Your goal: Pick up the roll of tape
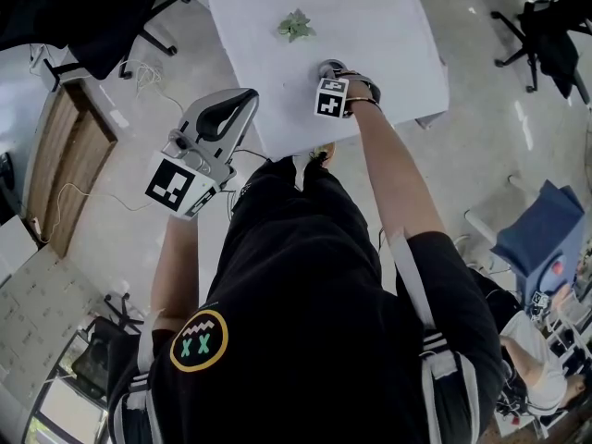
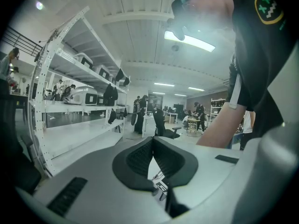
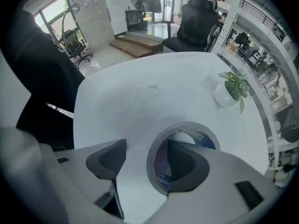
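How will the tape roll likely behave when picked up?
The tape roll lies flat on the table, so rolling seems unlikely. It looks rigid and probably light. With one right gripper jaw inside its hole, it may tilt when lifted.

Grey tape roll [image 3: 152,158] flat on white table [image 3: 135,92]

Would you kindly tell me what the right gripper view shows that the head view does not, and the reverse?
Only the right gripper view: the right gripper has its jaws apart, one inside the hole of the roll of tape, the other outside its wall and clear of it. Only the head view: the left gripper, held off the edge of the table, and the person's black shirt. Both: the white table and the small potted plant; from the head, the gripper mostly hides the tape.
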Demonstrator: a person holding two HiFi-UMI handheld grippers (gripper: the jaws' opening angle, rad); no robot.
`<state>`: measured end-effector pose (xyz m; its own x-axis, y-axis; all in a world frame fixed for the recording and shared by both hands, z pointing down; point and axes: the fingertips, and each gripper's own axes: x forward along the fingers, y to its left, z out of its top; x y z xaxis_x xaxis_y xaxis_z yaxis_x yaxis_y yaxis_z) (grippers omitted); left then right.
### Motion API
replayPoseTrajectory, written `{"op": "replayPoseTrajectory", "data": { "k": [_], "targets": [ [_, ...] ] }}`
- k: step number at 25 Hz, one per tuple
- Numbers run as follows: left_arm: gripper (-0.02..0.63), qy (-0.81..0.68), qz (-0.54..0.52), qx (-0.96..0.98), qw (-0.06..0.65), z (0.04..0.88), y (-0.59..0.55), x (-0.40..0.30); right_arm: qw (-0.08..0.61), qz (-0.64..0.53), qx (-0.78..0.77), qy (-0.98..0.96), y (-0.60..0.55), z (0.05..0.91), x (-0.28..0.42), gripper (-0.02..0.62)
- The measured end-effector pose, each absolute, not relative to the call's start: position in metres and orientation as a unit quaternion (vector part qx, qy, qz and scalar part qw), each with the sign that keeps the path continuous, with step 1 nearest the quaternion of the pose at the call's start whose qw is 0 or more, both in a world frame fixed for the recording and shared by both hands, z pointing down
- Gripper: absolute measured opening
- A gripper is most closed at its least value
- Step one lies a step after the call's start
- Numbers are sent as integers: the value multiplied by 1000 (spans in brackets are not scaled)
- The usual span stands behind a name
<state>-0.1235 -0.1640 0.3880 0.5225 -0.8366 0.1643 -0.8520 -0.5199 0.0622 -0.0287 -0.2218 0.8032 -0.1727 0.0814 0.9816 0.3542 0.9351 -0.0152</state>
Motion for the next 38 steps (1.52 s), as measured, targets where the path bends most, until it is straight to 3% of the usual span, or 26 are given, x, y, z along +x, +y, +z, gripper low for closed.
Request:
{"op": "replayPoseTrajectory", "data": {
  "k": [3,4,5,13,20,30,38],
  "targets": [
    [17,-487,56,869,67,388,-163,-124,628,-122,-134,-756,-227,803,-28,180],
    [17,-487,56,869,67,387,-163,-124,629,-129,-129,-755,-229,803,-27,99],
    [17,-487,56,869,66,386,-162,-124,631,-135,-127,-753,-231,803,-27,92],
    [17,-491,55,867,63,381,-156,-124,625,-135,-107,-762,-229,795,-24,80],
    [17,-477,48,876,53,379,-162,-115,569,-68,-38,-819,-231,769,-31,69],
    [17,-449,38,892,39,371,-175,-94,446,14,68,-892,-233,695,-25,67],
    [17,-423,31,905,30,366,-187,-81,323,15,152,-934,-244,594,-19,67]
  ]
}}
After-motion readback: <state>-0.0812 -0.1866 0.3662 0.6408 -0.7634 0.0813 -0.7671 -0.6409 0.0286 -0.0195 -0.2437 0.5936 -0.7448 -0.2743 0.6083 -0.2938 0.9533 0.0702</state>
